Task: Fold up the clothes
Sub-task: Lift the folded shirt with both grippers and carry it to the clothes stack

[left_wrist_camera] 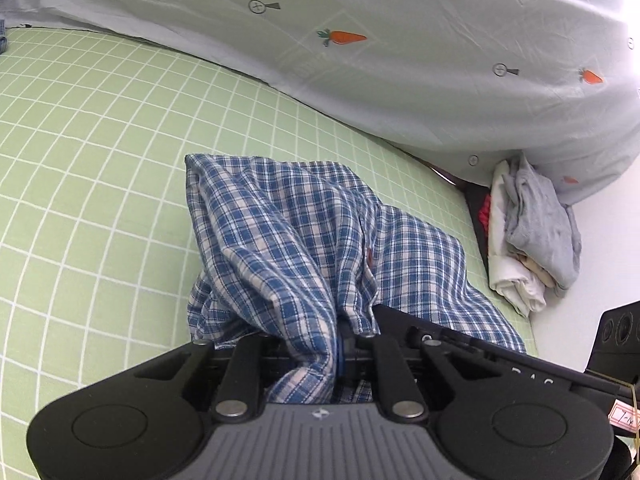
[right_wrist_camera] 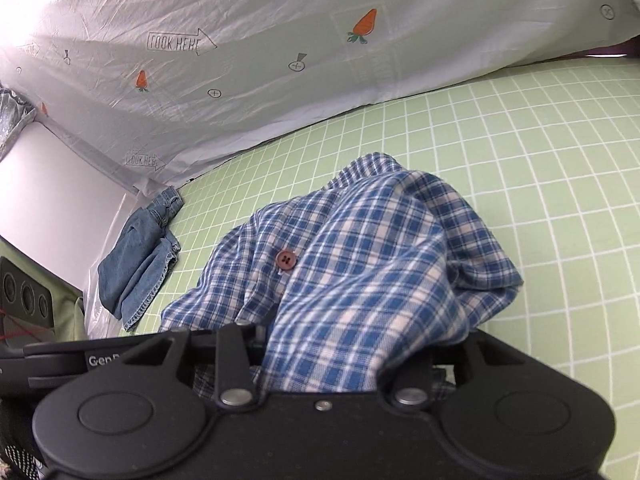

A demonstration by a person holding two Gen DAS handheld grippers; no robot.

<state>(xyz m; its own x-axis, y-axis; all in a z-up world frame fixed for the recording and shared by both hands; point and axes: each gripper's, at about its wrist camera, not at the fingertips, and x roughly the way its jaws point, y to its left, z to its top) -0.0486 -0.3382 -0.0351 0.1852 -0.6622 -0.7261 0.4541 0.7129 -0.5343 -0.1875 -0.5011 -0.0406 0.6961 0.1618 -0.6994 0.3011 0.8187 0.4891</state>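
A blue and white checked shirt (left_wrist_camera: 288,236) is bunched up above the green grid sheet (left_wrist_camera: 100,152). My left gripper (left_wrist_camera: 344,340) is shut on a gathered fold of it, and the cloth drapes over the fingers and hides their tips. In the right wrist view the same checked shirt (right_wrist_camera: 360,264), with a red-brown button (right_wrist_camera: 285,259) showing, hangs over my right gripper (right_wrist_camera: 340,360), which is shut on a thick bunch of it. Both grippers hold the shirt up off the sheet, close side by side.
A pale quilt (left_wrist_camera: 400,60) printed with carrots lies along the far side of the bed. Folded grey and white clothes (left_wrist_camera: 532,236) are stacked at the bed's right end. Folded denim (right_wrist_camera: 140,256) lies at the left edge by the white wall.
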